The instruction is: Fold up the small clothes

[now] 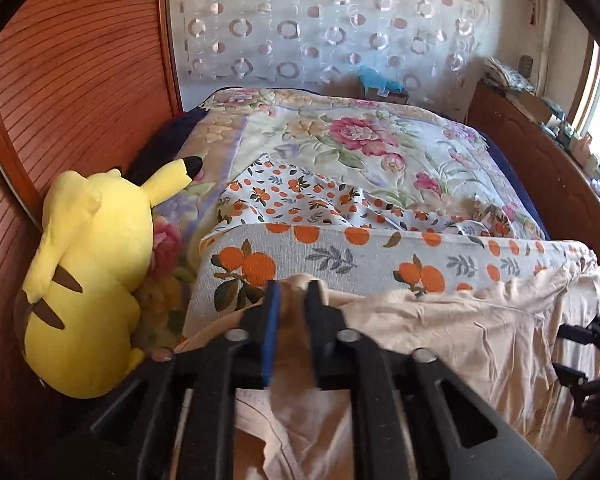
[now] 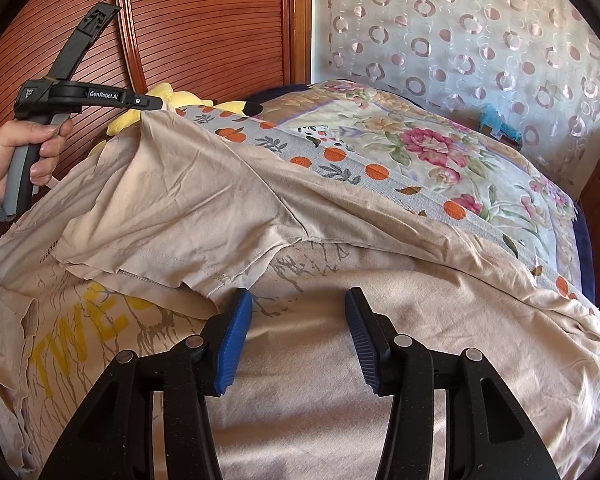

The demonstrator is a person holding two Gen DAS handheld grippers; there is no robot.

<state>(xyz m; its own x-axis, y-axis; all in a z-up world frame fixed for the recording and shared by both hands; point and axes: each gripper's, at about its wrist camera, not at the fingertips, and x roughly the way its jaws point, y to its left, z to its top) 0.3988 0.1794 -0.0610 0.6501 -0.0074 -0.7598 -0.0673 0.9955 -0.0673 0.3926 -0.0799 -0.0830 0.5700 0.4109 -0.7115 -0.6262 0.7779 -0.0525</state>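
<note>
On a bed spread with a floral blanket (image 1: 380, 140), the left gripper (image 1: 292, 288) pinches a fold of a beige T-shirt (image 2: 340, 360) between its nearly closed jaws, lifting that part of the cloth clear of the bed; seen from the right wrist, the lifted fabric hangs as a slanting sheet from the left gripper (image 2: 152, 106), which a hand (image 2: 24, 152) grasps by the handle; the right gripper (image 2: 299, 320) hovers just over the shirt's flat body with jaws standing apart and nothing between its blue pads, the shirt's hem lying beside its left finger; the shirt, printed with yellow letters, lies at the near edge of the bed, over an orange-print cloth (image 1: 340, 256); a yellow plush toy (image 1: 88, 264) leans at the bed's left side against a slatted wooden panel (image 1: 72, 80); a curtain with ring patterns (image 2: 480, 32) hangs behind.
</note>
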